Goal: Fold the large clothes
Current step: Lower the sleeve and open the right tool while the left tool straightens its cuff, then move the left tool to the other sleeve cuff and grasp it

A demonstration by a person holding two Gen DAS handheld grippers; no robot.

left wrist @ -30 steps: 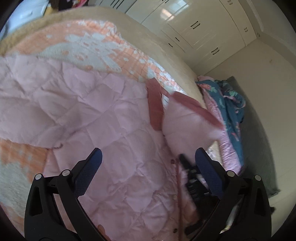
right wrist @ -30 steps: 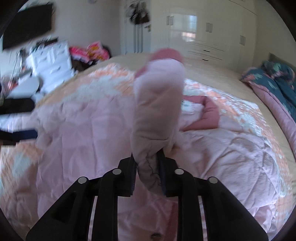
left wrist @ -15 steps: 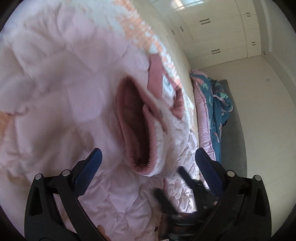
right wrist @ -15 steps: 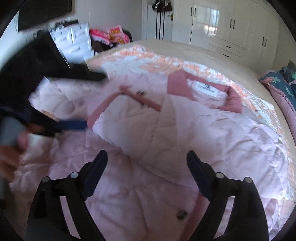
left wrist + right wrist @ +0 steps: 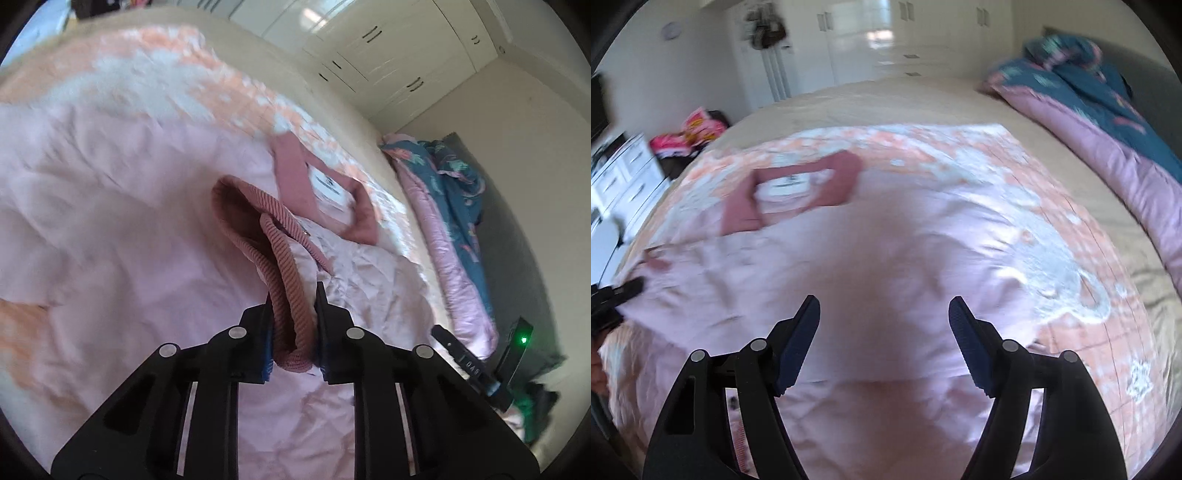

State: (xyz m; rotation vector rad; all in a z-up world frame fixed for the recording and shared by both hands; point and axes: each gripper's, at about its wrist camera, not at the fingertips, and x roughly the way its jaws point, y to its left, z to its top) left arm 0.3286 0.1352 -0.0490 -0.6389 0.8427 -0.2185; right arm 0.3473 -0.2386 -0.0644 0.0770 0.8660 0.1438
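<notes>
Pinching the ribbed dusty-pink sleeve cuff [image 5: 286, 295] between clamped fingers, the left gripper [image 5: 293, 306] lifts it over the pale pink quilted jacket [image 5: 886, 266] spread on the bed, collar away, while the right gripper [image 5: 884, 325] hovers spread and empty nearby.

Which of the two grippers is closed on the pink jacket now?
The left gripper: it pinches the ribbed sleeve cuff of the pink jacket. The right gripper hangs open above it, holding nothing.
</notes>
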